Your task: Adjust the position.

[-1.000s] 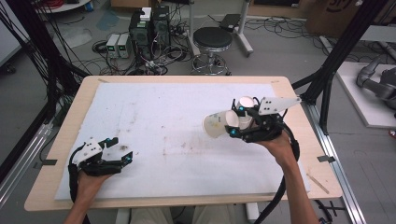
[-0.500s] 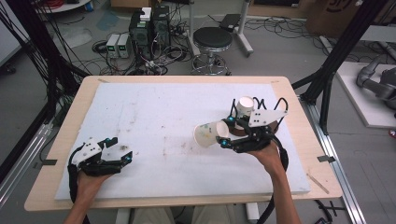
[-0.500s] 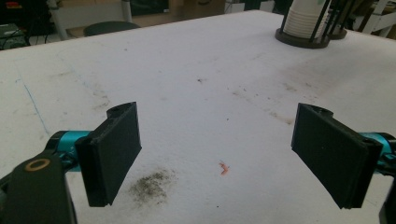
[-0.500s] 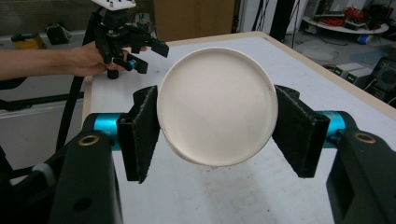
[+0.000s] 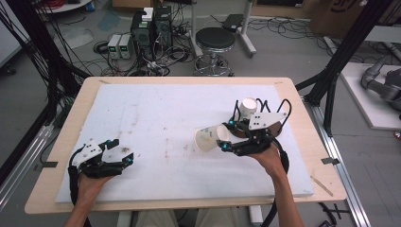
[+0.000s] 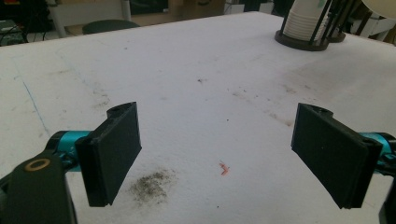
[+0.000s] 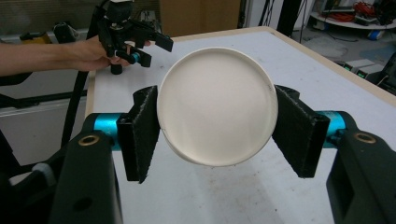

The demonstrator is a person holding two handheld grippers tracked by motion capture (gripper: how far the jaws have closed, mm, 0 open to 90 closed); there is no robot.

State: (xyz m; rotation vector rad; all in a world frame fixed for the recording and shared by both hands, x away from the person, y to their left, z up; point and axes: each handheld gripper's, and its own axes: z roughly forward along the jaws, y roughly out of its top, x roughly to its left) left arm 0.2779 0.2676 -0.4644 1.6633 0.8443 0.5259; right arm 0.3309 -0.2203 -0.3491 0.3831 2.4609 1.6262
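Observation:
My right gripper (image 5: 226, 136) is shut on a white paper cup (image 5: 208, 138), held on its side above the white mat with its mouth pointing left. In the right gripper view the cup's round base (image 7: 217, 105) faces the camera, with a black jaw pressed on each side. Just behind it, a stack of white cups (image 5: 247, 108) stands in a black wire holder (image 5: 279, 113). My left gripper (image 5: 122, 151) rests low at the mat's front left. Its jaws stand wide open with nothing between them (image 6: 219, 135). The cup stack (image 6: 306, 21) also appears far off in the left gripper view.
A white foam mat (image 5: 165, 109) covers the wooden table (image 5: 302, 118); it carries dirt smudges (image 6: 152, 184) and a small red scrap (image 6: 224, 169). Beyond the far edge stand a black stool (image 5: 215, 40) and electronics with cables (image 5: 151, 28). The other hand's gripper (image 7: 140, 44) is visible across the mat.
My right gripper has carried the cup left and toward the front, away from the stack, and lowered it a little. The left gripper has stayed put.

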